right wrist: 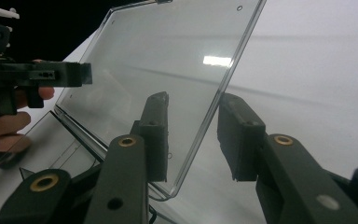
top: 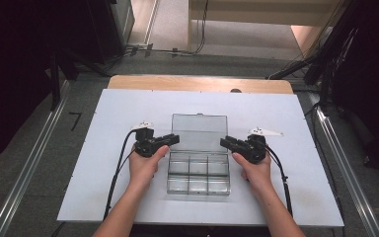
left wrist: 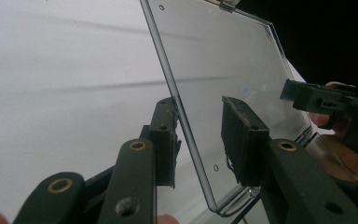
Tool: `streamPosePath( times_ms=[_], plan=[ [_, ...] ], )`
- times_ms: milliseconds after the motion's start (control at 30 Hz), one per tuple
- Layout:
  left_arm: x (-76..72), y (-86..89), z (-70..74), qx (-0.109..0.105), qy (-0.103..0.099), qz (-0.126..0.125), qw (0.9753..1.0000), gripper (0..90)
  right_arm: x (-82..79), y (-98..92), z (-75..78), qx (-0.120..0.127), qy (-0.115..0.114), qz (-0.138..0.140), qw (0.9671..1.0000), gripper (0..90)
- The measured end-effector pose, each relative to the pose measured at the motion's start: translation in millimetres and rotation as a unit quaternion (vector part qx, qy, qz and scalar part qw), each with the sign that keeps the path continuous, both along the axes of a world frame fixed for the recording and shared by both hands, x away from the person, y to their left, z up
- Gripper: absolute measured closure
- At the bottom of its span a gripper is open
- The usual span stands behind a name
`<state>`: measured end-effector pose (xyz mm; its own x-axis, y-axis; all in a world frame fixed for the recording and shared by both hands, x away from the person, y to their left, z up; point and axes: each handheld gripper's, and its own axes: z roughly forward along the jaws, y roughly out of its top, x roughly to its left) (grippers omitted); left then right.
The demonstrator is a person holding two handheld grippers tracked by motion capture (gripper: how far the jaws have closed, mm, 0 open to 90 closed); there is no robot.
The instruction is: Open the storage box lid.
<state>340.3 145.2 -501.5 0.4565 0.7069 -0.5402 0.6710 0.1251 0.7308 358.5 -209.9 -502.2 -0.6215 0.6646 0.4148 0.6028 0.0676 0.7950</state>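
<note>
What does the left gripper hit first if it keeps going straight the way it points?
Probably the clear lid of the open box: its side edge already sits between the open jaws of the left gripper. Beyond it, the right gripper faces in; depth unclear.

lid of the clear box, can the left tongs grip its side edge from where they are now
Probably yes: in the left gripper view the left tongs stand open astride the side edge of the lid, one jaw on each face, with nothing between them and the plastic.

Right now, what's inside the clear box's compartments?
The clear box lies open with its lid raised; its six compartments look empty, showing the white table through them. Small clear items could not be ruled out from the high view.
</note>
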Motion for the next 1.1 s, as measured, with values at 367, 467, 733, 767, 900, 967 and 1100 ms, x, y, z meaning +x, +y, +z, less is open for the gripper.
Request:
streamPosePath(
  times_ms=[367,467,733,767,900,967,1100],
  plan=[
    [0.8,-2.9,-2.6,0.006,0.009,-0.004,0.9999,60.8,1.9,0.5,-2.5,0.001,0.015,0.003,0.9999,58.5],
    [1.0,-3.4,-3.0,0.007,0.011,-0.004,0.9999,60.1,2.0,1.0,-2.8,-0.003,0.017,0.004,0.9998,57.0],
    [1.7,-3.9,-3.8,0.009,0.022,-0.004,0.9997,58.6,3.0,1.4,-3.5,-0.007,0.029,0.005,0.9995,53.5],
    [1.9,-3.9,-4.0,0.009,0.023,-0.004,0.9997,58.4,3.1,1.3,-3.6,-0.008,0.031,0.004,0.9995,53.2],
    [2.4,-4.1,-5.1,0.014,0.027,-0.004,0.9995,56.3,3.3,1.8,-3.9,-0.012,0.036,0.001,0.9993,51.2],
    [2.4,-5.7,-6.1,0.016,0.029,-0.004,0.9994,53.9,3.1,2.2,-3.7,-0.018,0.039,0.000,0.9991,50.1],
    [2.8,-6.6,-6.9,0.017,0.035,-0.004,0.9992,50.9,3.6,2.4,-4.2,-0.024,0.039,0.001,0.9989,49.8]
  ],
)
